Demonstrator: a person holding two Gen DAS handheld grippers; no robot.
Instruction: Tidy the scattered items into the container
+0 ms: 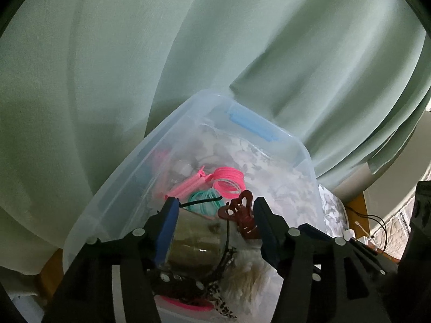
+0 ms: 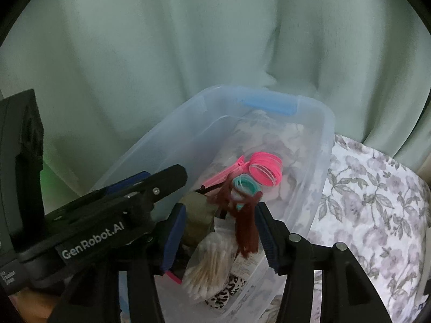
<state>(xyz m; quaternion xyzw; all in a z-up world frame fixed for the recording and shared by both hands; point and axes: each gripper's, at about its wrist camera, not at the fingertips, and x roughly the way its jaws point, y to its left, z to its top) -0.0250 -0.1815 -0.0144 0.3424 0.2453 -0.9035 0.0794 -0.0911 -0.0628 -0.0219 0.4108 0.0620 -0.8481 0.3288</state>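
While both grippers hang over the one clear plastic bin (image 1: pixel 126 177), neither grips anything. Left gripper (image 1: pixel 214 210): jaws spread wide, nothing between the pads; a dark red claw clip (image 1: pixel 238 210) lies just inside its right finger, contact unclear. Right gripper (image 2: pixel 221 220): jaws likewise wide apart, empty; the same claw clip (image 2: pixel 245 228) sits just left of its right finger, cannot tell if touching. The left gripper's body shows at 9 o'clock in the right wrist view.

Bin contents, counted: 1 pink roller (image 2: pixel 265 169) toward 12 o'clock from the clip, 1 teal roller (image 2: pixel 246 185) just beside it, 1 pink ridged hair clip (image 1: pixel 188 184) at 10 o'clock of the teal roller, 1 olive-brown tape roll (image 1: pixel 199 239) by the left finger, 1 bag of cotton swabs (image 2: pixel 207 266) at 6 o'clock, 1 leopard-print item (image 2: pixel 229 292) below it, 1 thin black tie (image 1: pixel 202 202) lying over the teal roller. One blue latch (image 1: pixel 252 126) is on the bin's far rim.

Green curtain (image 1: pixel 134 67) behind the bin at 12 o'clock. Floral cloth (image 2: pixel 377 202) at 3 o'clock under and beside the bin.
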